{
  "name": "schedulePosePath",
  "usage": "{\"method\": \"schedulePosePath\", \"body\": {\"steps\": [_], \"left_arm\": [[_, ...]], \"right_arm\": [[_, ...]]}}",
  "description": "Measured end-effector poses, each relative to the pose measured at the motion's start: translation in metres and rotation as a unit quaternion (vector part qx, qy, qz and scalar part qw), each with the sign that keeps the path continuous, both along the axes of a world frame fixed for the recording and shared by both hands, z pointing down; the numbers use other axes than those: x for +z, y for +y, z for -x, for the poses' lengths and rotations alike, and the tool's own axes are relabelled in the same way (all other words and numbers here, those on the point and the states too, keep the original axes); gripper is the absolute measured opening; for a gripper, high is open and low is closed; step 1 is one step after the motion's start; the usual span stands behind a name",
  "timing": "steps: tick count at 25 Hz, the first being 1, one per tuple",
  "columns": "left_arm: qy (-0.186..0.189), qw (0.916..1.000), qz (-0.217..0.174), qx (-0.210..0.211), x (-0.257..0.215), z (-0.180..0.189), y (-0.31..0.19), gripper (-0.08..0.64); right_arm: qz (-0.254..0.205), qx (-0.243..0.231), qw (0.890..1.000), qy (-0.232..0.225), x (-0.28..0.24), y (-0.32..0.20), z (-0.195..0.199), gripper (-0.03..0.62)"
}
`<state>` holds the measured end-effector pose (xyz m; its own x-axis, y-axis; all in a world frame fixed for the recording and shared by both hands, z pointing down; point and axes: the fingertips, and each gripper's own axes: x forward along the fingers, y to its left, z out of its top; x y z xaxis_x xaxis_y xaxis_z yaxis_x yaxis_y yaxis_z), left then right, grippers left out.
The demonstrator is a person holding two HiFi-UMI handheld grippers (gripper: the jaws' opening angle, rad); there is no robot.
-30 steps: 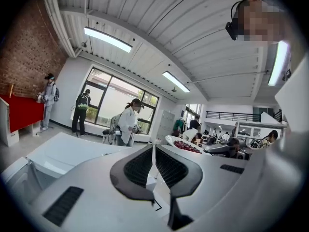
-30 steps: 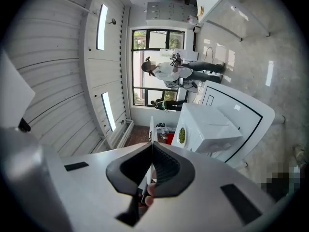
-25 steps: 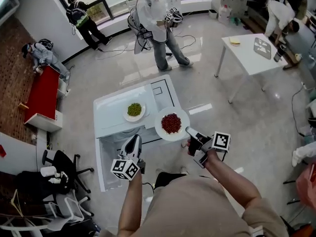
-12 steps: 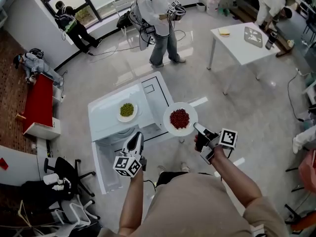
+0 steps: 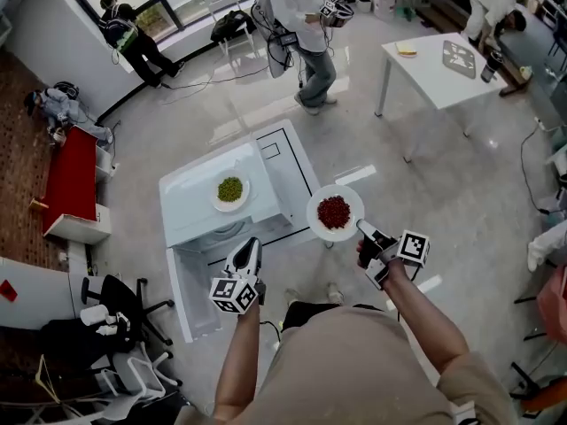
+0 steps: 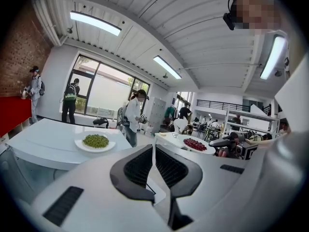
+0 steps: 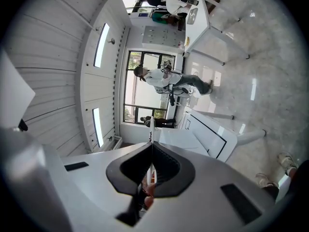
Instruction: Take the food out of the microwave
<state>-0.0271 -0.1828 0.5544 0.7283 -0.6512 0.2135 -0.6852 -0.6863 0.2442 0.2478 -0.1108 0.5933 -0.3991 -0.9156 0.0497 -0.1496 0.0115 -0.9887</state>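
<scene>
Probably an open lab, white table (image 5: 427,82), office chairs (image 5: 113,296)

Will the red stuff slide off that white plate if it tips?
Probably, yes. The red bits look small and loose, piled on a shallow plate, so a tilt would likely send them rolling off. The right tongs pinch only one edge, so the plate may wobble.

There's the white table (image 5: 438,82), with a marker board (image 5: 459,57) and a dark bottle (image 5: 488,65) on top. Just left of the table stands a person in white (image 5: 306,11). Well off to its left is a red bench (image 5: 73,180), and black office chairs (image 5: 120,304) sit left of the table too, nearer us.
</scene>
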Motion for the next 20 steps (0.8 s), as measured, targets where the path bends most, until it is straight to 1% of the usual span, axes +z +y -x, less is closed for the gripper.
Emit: {"method": "schedulePosePath", "body": {"steps": [3, 6, 8, 12, 20], "left_arm": [[-0.009, 0.9999, 0.0, -0.009, 0.017, 0.01, 0.0, 0.009], [-0.022, 0.9995, 0.012, -0.018, 0.038, 0.02, 0.001, 0.009], [-0.023, 0.9993, 0.018, -0.025, 0.05, 0.026, 0.003, 0.009], [-0.021, 0.9987, 0.03, -0.034, 0.071, 0.037, 0.011, 0.009], [-0.051, 0.9954, 0.061, -0.054, 0.119, 0.056, 0.021, 0.009]], "right_arm": [[0.002, 0.002, 1.0, -0.004, 0.012, 0.001, -0.002, 0.012], [-0.003, 0.003, 1.0, -0.017, 0.021, 0.003, -0.001, 0.012], [-0.003, 0.002, 1.0, -0.022, 0.029, 0.005, -0.001, 0.012], [0.018, 0.0, 1.0, -0.022, 0.059, 0.014, 0.0, 0.012], [0.07, 0.003, 0.997, -0.037, 0.121, 0.03, 0.007, 0.012]]}}
